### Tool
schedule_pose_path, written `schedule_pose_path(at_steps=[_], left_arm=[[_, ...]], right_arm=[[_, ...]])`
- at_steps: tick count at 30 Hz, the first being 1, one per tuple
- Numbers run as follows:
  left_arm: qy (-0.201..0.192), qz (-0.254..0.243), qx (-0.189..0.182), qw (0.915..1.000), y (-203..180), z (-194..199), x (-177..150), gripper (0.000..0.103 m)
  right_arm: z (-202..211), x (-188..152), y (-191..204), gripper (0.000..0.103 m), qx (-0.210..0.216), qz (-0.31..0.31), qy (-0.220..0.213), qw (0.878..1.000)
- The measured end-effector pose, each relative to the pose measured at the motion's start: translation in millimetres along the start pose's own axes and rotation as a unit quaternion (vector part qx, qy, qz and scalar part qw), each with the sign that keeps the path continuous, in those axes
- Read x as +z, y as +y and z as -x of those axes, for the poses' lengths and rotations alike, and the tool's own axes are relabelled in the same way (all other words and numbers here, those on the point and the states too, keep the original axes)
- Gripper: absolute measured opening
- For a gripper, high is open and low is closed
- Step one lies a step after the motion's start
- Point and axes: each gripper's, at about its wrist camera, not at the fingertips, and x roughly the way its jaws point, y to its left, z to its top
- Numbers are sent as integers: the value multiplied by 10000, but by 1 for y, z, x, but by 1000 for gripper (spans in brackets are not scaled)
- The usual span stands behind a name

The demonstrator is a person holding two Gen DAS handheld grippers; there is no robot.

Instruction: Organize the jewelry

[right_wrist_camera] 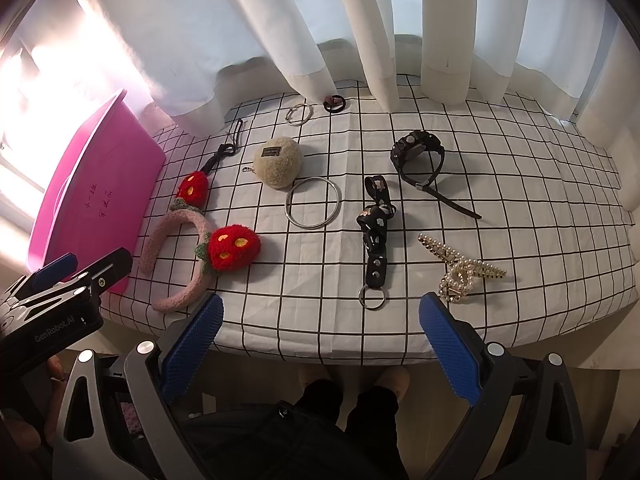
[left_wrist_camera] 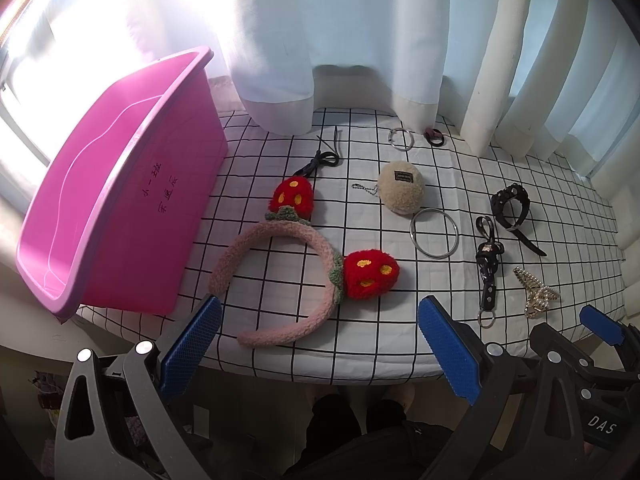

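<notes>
Hand-held grippers, left [left_wrist_camera: 320,344] and right [right_wrist_camera: 320,340], hang released at tablecloth [right_wrist_camera: 520,184] edge.

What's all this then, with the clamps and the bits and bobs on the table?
A person is holding a two-finger gripper in each hand, about to tidy accessories. Both the left gripper and right gripper are open and empty, poised at the near edge of the checked tablecloth. Laid out on it are a strawberry headband, a fuzzy pompom keychain, a metal bangle, a black watch, a black strap keychain and a pearl hair claw. The pink bin at the left looks empty.
</notes>
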Motion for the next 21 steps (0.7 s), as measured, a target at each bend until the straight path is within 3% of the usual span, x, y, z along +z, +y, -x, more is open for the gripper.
schedule_pose_path(at_steps=[21], left_arm=[[17,9,-9,10000,1,-2,1,97]], right_arm=[[1,0,-1,94,26,-17,19,10000]])
